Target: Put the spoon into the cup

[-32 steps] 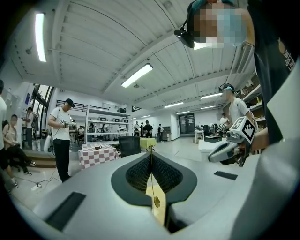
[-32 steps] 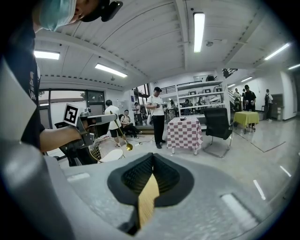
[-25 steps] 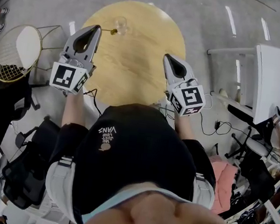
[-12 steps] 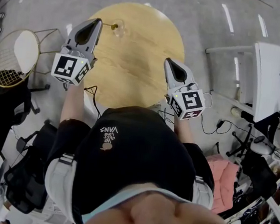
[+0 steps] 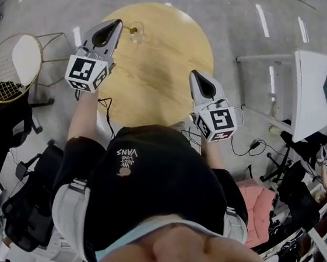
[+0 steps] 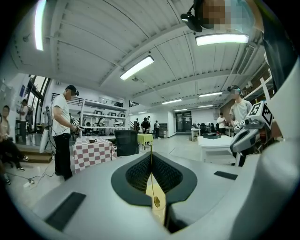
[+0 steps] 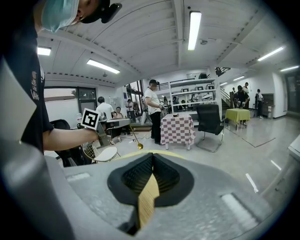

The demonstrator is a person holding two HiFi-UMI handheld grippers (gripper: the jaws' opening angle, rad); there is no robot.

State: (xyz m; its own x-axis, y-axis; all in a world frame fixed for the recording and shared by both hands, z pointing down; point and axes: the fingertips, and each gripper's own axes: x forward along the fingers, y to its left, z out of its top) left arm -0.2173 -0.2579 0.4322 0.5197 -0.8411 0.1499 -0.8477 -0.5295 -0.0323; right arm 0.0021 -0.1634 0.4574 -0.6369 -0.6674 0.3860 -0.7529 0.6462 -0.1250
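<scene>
My left tongs (image 5: 117, 25) are clamped on the spoon (image 5: 132, 30), which points straight ahead with the cup (image 5: 140, 27) just beyond its bowl. My right tongs (image 5: 193, 74) are closed and empty, farther off.

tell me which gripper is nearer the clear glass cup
Left. The left gripper, shut on a thin gold spoon, is right beside the clear glass cup; the right gripper hangs well back.
</scene>
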